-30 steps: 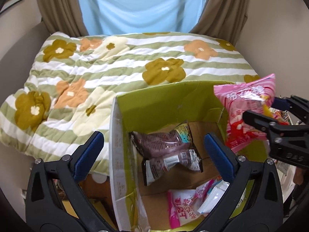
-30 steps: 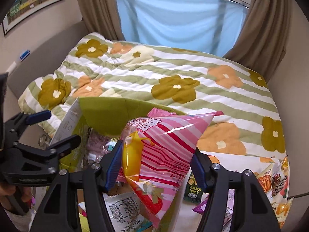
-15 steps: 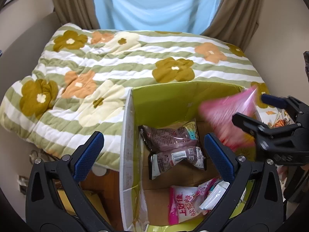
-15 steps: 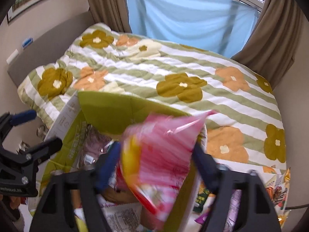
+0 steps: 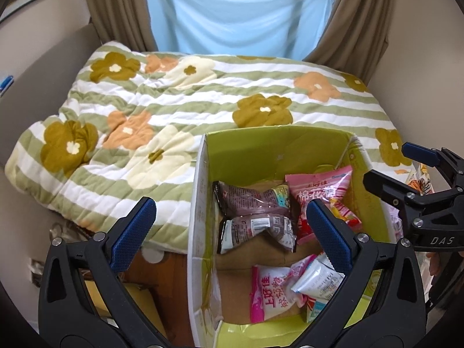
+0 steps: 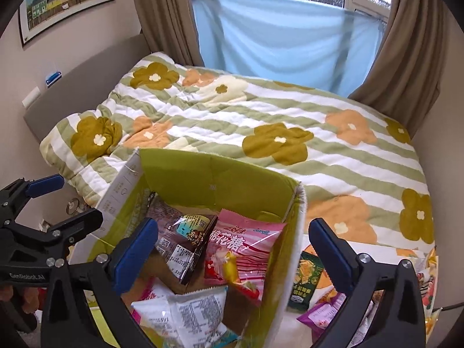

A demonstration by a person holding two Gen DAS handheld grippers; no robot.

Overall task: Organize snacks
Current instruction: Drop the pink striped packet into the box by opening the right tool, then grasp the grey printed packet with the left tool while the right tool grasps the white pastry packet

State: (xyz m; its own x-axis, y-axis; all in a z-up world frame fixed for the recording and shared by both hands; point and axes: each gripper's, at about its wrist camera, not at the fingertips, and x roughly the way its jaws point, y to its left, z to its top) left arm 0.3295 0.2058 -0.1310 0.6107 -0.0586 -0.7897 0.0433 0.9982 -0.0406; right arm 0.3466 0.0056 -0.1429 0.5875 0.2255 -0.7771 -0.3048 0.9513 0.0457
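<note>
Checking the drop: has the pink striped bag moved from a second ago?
Yes. The pink striped bag went down from rim height into the green box.

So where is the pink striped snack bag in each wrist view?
Left wrist: pink striped snack bag lies at the right inside the green box.
Right wrist: it lies mid-frame between the blue pads.
Shared landmark: brown snack packet directly left of it.

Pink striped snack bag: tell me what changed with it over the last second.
The right tongs let go of the pink striped bag; it dropped into the green box beside the brown packets. Those jaws are opening, nothing pressed between them. The left tongs stayed open and empty.
</note>
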